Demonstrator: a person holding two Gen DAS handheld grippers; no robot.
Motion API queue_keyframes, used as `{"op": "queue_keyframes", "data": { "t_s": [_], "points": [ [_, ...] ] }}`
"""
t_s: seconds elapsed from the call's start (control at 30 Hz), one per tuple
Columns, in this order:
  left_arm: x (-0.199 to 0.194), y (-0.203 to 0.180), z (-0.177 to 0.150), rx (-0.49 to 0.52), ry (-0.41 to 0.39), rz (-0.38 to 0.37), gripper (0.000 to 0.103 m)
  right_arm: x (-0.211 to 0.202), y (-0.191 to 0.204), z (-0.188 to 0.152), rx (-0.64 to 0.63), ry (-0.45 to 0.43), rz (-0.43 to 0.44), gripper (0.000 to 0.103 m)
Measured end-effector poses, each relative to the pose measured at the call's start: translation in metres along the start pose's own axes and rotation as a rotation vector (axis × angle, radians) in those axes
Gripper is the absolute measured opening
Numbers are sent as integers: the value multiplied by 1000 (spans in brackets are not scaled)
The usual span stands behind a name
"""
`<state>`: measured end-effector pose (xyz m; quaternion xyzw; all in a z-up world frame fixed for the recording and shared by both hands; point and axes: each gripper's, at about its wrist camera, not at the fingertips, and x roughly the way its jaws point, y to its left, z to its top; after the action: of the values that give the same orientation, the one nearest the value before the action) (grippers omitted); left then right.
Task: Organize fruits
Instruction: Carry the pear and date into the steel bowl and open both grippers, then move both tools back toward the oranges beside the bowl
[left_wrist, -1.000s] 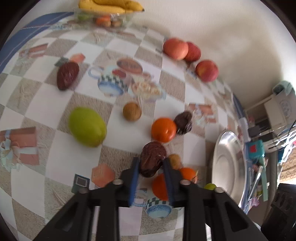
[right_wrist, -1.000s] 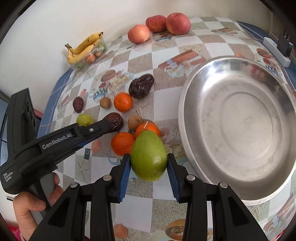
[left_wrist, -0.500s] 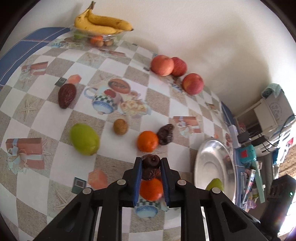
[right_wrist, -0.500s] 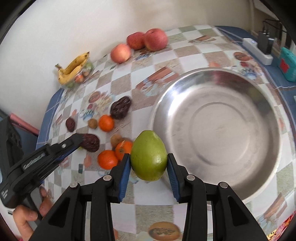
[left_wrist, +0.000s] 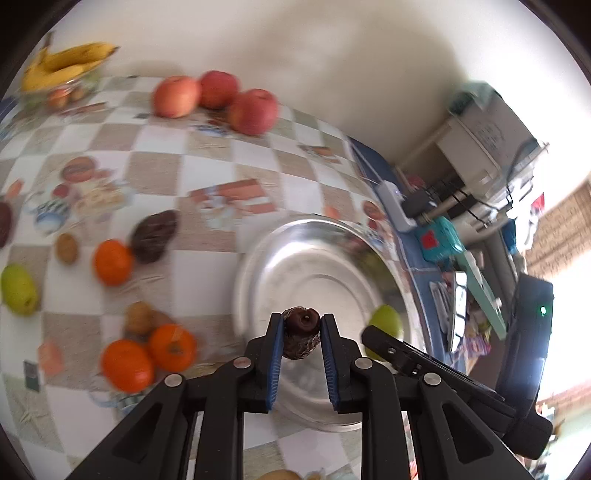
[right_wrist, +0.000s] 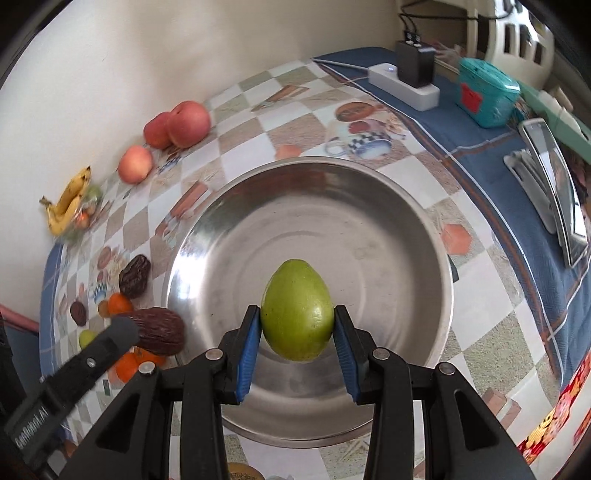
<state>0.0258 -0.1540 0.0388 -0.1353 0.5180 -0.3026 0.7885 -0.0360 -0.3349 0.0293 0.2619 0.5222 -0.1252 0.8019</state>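
My left gripper (left_wrist: 302, 334) is shut on a dark brown wrinkled fruit (left_wrist: 301, 332), held above the near edge of the steel bowl (left_wrist: 332, 258). My right gripper (right_wrist: 297, 332) is shut on a green mango (right_wrist: 297, 310), held over the middle of the same bowl (right_wrist: 369, 206). In the right wrist view the left gripper's finger and its brown fruit (right_wrist: 160, 330) hang at the bowl's left rim. In the left wrist view the green mango (left_wrist: 386, 325) shows beside the right gripper's finger. The bowl holds nothing on its floor.
On the checked tablecloth left of the bowl lie oranges (left_wrist: 127, 363), a second green fruit (left_wrist: 18, 290), small brown fruits (left_wrist: 153, 234) and three apples (left_wrist: 218, 96). Bananas (left_wrist: 62, 64) rest far left. A power strip (right_wrist: 404, 88), a teal box (right_wrist: 487, 98) and a tablet (right_wrist: 554, 192) sit right of the bowl.
Both grippers have swung from the loose fruit toward the steel bowl, carrying their fruit. The green mango now hangs over the bowl's middle and the brown fruit at its rim.
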Motion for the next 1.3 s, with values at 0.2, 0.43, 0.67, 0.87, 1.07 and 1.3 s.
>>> {"op": "queue_keyframes", "data": {
  "t_s": [0.2, 0.43, 0.67, 0.87, 1.07, 1.3],
  "points": [
    [6, 5, -2, 5, 26, 38, 23, -3, 0, 0, -6, -14, -6, 42],
    [3, 20, -2, -48, 25, 42, 25, 0, 7, -3, -25, 4, -1, 42],
    [0, 26, -1, -60, 20, 85, 45, 2, 6, -3, -23, 9, -10, 49],
    [-10, 53, 1, -103, -12, 338, 94, 6, 13, -4, -66, 12, -31, 77],
    [-24, 84, -2, -105, -39, 632, 103, 9, 32, -11, -154, -14, -31, 94],
    [-55, 104, -1, -121, -119, 735, 103, 11, 63, -21, -241, -32, 58, 95]
  ]
}}
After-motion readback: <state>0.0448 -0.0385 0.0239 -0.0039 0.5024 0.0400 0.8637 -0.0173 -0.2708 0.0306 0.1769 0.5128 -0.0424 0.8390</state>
